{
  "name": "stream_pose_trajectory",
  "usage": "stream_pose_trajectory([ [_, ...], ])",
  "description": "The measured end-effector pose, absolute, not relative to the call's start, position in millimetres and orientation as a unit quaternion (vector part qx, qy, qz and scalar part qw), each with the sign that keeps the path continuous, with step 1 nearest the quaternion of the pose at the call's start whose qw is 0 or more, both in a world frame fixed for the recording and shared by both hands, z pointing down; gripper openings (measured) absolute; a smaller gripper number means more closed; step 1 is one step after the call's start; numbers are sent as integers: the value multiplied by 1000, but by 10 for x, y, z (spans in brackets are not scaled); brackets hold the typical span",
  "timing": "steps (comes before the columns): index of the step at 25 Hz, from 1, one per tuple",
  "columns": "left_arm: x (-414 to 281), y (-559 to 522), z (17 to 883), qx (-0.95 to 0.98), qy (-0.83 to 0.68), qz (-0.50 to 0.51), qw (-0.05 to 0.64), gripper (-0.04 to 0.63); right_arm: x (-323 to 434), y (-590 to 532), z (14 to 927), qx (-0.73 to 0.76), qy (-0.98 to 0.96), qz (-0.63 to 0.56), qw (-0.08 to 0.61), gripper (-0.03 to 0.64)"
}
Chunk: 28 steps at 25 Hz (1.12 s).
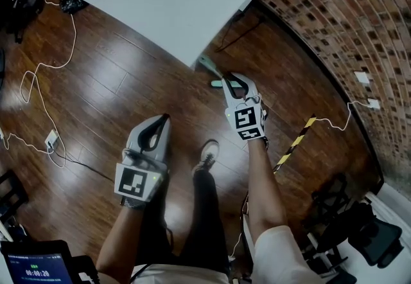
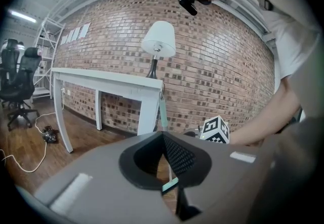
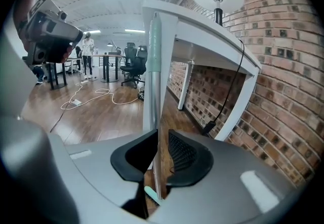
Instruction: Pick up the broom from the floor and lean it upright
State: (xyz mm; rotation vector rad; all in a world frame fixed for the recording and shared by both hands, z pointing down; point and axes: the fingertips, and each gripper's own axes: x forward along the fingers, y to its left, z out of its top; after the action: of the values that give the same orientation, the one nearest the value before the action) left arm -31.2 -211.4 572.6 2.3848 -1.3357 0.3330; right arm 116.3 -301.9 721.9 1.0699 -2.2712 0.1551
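My right gripper [image 3: 162, 132]: jaws partly apart around the upright broom handle [image 3: 154, 61], with a gap at the right pad. It stands against the near corner of the white table [image 1: 160, 0]. My left gripper [image 2: 163, 136]: jaw tips together, empty, nearer and to the left.

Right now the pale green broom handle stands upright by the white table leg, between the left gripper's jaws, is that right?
No. The pale green broom handle stands between the jaws of the right gripper, not the left gripper; the right gripper view shows it.
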Motion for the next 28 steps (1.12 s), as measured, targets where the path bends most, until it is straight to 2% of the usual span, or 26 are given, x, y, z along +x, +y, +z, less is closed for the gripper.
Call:
stream_pose_trajectory([
  [6, -269, -2084, 5673, 854, -471, 114, 188, 0, 1199, -2920, 7163, 410, -856, 57, 311, 14],
  [12, -280, -2044, 5545, 856, -471, 110, 182, 0, 1273, -2830, 6870, 441, -850, 59, 281, 12],
  [28, -384, -2427, 3652, 883, -460, 42, 79, -1, 1282, -2533, 3968, 537, -833, 2, 131, 12],
])
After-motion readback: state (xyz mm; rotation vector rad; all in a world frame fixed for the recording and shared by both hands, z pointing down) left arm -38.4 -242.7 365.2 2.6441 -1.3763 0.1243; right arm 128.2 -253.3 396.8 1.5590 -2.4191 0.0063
